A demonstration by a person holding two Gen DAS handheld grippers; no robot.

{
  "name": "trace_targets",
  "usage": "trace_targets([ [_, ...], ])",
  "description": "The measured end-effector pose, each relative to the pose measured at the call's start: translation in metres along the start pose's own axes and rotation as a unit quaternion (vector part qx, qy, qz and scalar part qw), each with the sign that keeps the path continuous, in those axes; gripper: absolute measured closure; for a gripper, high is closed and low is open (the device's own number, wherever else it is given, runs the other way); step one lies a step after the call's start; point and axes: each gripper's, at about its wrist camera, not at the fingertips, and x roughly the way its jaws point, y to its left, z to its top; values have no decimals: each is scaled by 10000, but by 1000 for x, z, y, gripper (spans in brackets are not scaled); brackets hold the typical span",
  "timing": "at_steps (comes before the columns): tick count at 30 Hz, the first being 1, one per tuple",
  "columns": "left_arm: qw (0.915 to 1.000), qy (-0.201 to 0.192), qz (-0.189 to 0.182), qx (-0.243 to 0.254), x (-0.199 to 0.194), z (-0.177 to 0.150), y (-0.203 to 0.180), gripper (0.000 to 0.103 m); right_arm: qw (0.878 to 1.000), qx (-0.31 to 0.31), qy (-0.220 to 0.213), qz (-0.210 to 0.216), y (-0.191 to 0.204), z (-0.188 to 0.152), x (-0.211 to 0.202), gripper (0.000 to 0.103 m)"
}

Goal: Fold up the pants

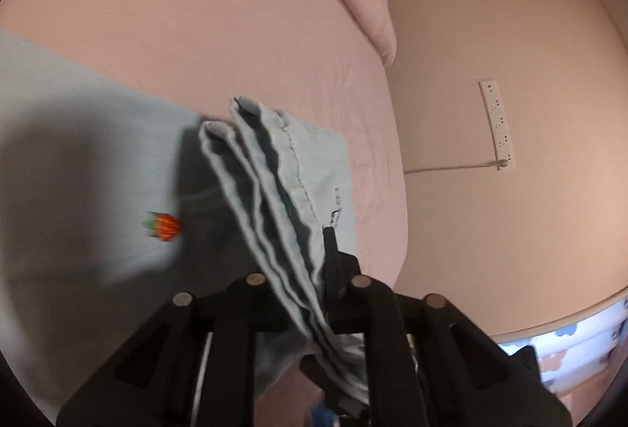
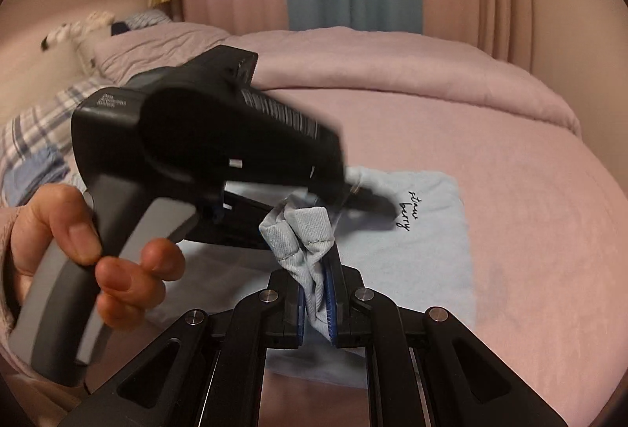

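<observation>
Soft pale-blue denim pants (image 2: 424, 230) on a matt pink cloth bedsheet (image 2: 530, 230).

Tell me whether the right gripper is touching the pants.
Touching. The right wrist view shows the right gripper with both blue-padded fingers clamped on a bunched fold of the pants.

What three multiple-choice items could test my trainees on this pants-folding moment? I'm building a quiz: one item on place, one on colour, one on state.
1. Where do the pants lie?
A. on a pink bed
B. on a floor
C. on a chair

2. What colour are the pants?
A. black
B. light blue
C. red

3. What is the right claw doing?
A. hanging open
B. pressing on the bed
C. pinching fabric

Key: 1 A, the bed surrounds the fabric; 2 B, pale blue in both views; 3 C, bunched cloth sits between its fingers.
</observation>
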Motion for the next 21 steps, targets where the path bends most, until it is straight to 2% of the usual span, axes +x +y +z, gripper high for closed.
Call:
trace_targets([
  [2,9993,-229,117,268,-19,3,-3,94,9998,-104,-78,140,12,8,0,92],
  [6,9942,-596,615,645,-56,5,1,94,9978,-447,-130,463,50,16,10,92],
  [12,9887,-839,1138,495,-88,5,37,95,9927,-849,124,844,97,10,37,92],
  [15,9791,-914,1729,557,-92,7,49,94,9896,-1067,386,889,113,2,51,92],
  [16,9760,-915,1912,490,-89,7,53,89,9883,-1119,501,913,115,-1,57,92],
  [17,9720,-913,2140,321,-89,7,62,86,9855,-1197,711,969,117,-5,64,87],
  [18,9703,-941,2213,254,-89,6,65,85,9834,-1205,913,1007,117,-9,71,83],
  [19,9703,-1024,2182,212,-93,4,68,83,9819,-1105,1079,1095,112,-13,73,76],
  [21,9676,-1153,2231,253,-102,0,69,75,9799,-823,1133,1418,98,-14,65,66],
])
